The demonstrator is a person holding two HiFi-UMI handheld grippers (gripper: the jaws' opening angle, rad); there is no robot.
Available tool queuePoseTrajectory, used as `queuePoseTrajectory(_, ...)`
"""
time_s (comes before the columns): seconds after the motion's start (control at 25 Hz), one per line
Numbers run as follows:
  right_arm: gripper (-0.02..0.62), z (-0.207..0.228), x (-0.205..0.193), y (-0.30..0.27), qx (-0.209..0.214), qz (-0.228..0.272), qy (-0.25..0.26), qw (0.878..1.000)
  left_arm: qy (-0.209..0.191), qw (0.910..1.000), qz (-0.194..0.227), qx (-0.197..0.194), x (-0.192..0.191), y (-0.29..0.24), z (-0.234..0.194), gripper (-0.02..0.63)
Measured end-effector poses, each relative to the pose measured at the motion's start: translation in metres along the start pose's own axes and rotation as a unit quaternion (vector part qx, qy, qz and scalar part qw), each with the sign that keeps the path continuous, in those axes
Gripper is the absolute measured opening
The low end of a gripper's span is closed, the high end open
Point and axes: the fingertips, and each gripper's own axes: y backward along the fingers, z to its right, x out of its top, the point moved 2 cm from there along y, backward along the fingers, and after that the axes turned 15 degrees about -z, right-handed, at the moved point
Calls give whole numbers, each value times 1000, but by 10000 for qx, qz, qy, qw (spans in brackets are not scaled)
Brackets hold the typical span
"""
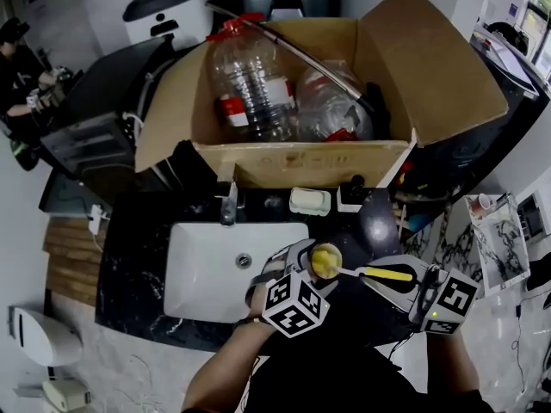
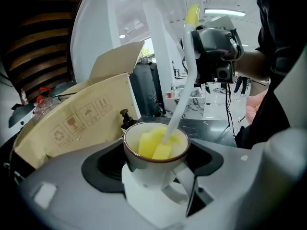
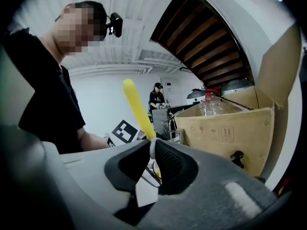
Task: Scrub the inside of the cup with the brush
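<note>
Left gripper (image 2: 154, 162): jaws wide, pads clamped on both sides of the white cup (image 2: 144, 169), so it's holding the cup. Cup is upright w/ a dark rim, and its handle faces back toward the gripper's camera. In the head view the cup hangs over the black counter (image 1: 138, 274), just right of the sink's (image 1: 202, 269) front right corner and near the counter's front edge.

Right gripper (image 3: 152, 159): jaws narrow, pinched on the brush (image 2: 180, 95) about where the white stem meets the yellow grip. The grip sticks out past the jaws. The stem slants down into the cup, and the yellow sponge head sits inside, against the inner wall. In the head view the right gripper is just right of the cup, w/ the brush bridging the two.

Back edge of counter:
- faucet (image 1: 228, 206) behind the sink
- soap dish (image 1: 310, 200)
- dark pump bottle (image 1: 355, 188)

Behind those is an open cardboard box (image 1: 301, 162) w/ clear plastic bottles (image 1: 254, 84) in it. A second person (image 1: 21, 67) is at the far left, well away from the counter.
</note>
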Motion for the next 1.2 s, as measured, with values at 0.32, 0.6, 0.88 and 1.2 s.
queuePoseTrajectory(0.32, 46, 26, -9, 17, 523, 855, -1326, 9861, 327, 9980, 437, -335, 3, 5, -1, 411)
queuePoseTrajectory(0.6, 43, 34, -8, 35, 276, 1097, -1341, 9845, 375, 9967, 550, -459, 12, 4, 2, 410)
queuePoseTrajectory(0.88, 35, 21, 20, 47, -604, 368, 257, 9972, 267, 9989, 76, -384, 1, -14, 6, 410)
queuePoseTrajectory(1.2, 35, -4, 17, 31, -873, -1078, 1749, 9748, -184, 9994, -280, 23, -1, -20, 7, 410)
